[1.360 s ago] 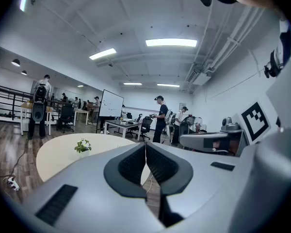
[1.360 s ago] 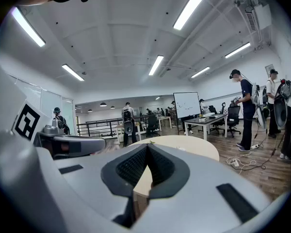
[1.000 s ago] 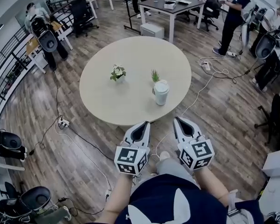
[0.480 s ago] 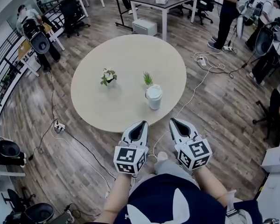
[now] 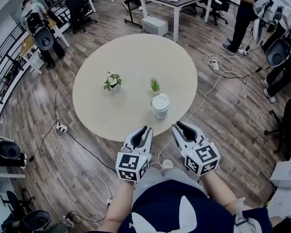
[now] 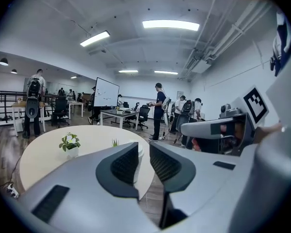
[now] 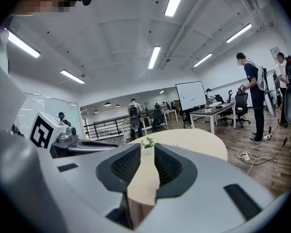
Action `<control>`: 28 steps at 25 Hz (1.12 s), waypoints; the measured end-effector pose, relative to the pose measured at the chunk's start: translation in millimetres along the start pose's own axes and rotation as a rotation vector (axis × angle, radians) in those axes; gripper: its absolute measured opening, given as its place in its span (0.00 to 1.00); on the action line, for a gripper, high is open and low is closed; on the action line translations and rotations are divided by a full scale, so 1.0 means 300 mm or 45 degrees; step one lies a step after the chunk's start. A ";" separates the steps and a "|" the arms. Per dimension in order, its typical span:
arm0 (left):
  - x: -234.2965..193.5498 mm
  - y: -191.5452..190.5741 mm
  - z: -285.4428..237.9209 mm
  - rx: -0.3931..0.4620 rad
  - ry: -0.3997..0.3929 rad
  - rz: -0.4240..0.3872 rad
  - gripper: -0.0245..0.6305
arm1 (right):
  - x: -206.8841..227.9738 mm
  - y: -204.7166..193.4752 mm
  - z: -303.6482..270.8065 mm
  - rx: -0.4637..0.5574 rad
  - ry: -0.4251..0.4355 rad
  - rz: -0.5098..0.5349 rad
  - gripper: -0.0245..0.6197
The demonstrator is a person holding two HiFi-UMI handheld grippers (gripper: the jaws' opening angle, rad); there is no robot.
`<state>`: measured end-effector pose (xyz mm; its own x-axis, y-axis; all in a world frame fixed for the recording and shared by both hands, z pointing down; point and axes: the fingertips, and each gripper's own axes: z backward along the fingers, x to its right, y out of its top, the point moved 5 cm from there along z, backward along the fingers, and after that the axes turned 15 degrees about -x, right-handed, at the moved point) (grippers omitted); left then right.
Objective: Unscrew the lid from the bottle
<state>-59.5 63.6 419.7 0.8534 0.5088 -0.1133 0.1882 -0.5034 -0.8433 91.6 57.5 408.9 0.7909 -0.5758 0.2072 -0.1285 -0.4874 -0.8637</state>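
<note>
1. Overhead, in the head view, a round beige wooden table (image 5: 102,110) stood on a plank floor (image 5: 53,169).
   - A white bottle with a white screw lid (image 5: 160,106) stood upright near the table's near edge, toward its right side. The lid was on.
   - Just beyond it stood a small spiky green plant in a white pot (image 5: 155,85). A small white-flowered plant in a white pot (image 5: 111,81) stood further left, near the middle.
   - The left gripper (image 5: 145,128) and the right gripper (image 5: 177,125) hung side by side at the near edge, both apart from the bottle and each other.
   - People stood among desks and chairs beyond the table.

2. In the left gripper view, the left gripper (image 6: 144,148) had its jaws opening, a narrow slit between the ribbed pads and nothing held.
   - The bottle (image 6: 140,155) showed through that slit, away on the table (image 6: 48,152).
   - The flowered plant (image 6: 70,143) stood to the left of it.

3. In the right gripper view, the right gripper (image 7: 146,152) was likewise opening, its gap slightly wider and empty.
   - Past the jaws lay the tabletop (image 7: 199,142) and a leafy potted plant (image 7: 147,141); I could not tell which of the two it was.
   - The bottle did not show there.
</note>
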 end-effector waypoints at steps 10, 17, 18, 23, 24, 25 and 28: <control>-0.087 -0.011 -0.123 -0.094 0.051 -0.068 0.50 | 0.078 0.020 -0.091 -0.075 0.063 0.024 0.46; -0.137 -0.044 -0.226 -0.227 0.028 -0.166 0.54 | 0.127 0.031 -0.176 -0.144 0.070 -0.004 0.52; -0.142 -0.051 -0.237 -0.242 0.028 -0.182 0.55 | 0.128 0.033 -0.188 -0.154 0.075 -0.004 0.53; -0.164 -0.106 -0.308 -0.320 -0.001 -0.215 0.56 | 0.123 0.042 -0.257 -0.217 0.085 0.010 0.57; -0.166 -0.115 -0.322 -0.336 -0.010 -0.220 0.56 | 0.125 0.043 -0.269 -0.230 0.079 0.009 0.58; -0.168 -0.122 -0.335 -0.351 -0.018 -0.227 0.56 | 0.128 0.043 -0.280 -0.243 0.071 0.008 0.58; -0.172 -0.131 -0.372 -0.386 -0.044 -0.246 0.56 | 0.147 0.044 -0.308 -0.279 0.046 0.005 0.59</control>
<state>-56.6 -20.9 517.4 0.7721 0.6354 0.0107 0.4844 -0.5776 -0.6571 69.6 -35.1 449.0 0.7687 -0.5990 0.2241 -0.2615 -0.6142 -0.7445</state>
